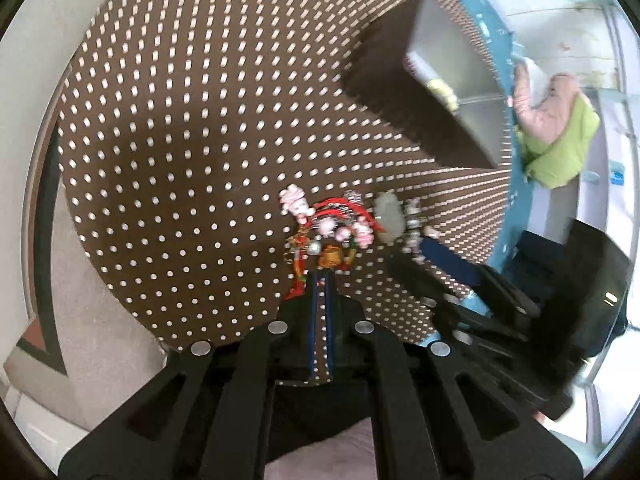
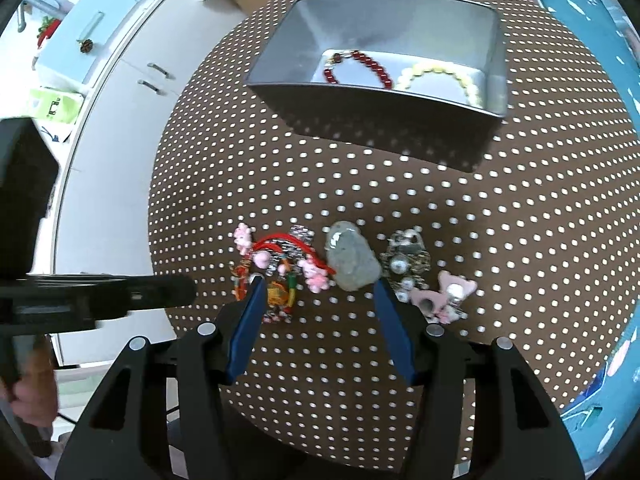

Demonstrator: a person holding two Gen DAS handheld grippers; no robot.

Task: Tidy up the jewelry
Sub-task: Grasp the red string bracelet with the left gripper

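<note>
A pile of jewelry lies on the brown dotted round table point(image 2: 360, 184): a red-cord charm bracelet with pink beads point(image 2: 280, 264), a grey-green jade pendant point(image 2: 352, 260), a silver pearl piece point(image 2: 404, 258) and a pink bear clip point(image 2: 448, 296). A grey metal box point(image 2: 280, 68) at the back holds a red bead bracelet point(image 2: 368, 62) and a cream bead bracelet point(image 2: 440, 76). My right gripper point(image 2: 318, 284) is open just before the pile. My left gripper point(image 1: 323, 276) has its jaws close together right at the charm bracelet point(image 1: 328, 232); whether it grips it is unclear. The pendant point(image 1: 390, 216) lies beside it.
The grey box point(image 1: 452, 76) stands at the right in the left wrist view. White cabinets point(image 2: 120, 92) stand left of the table. A teal cloth point(image 2: 592, 20) lies at the right. The left gripper's body point(image 2: 100, 296) reaches in from the left.
</note>
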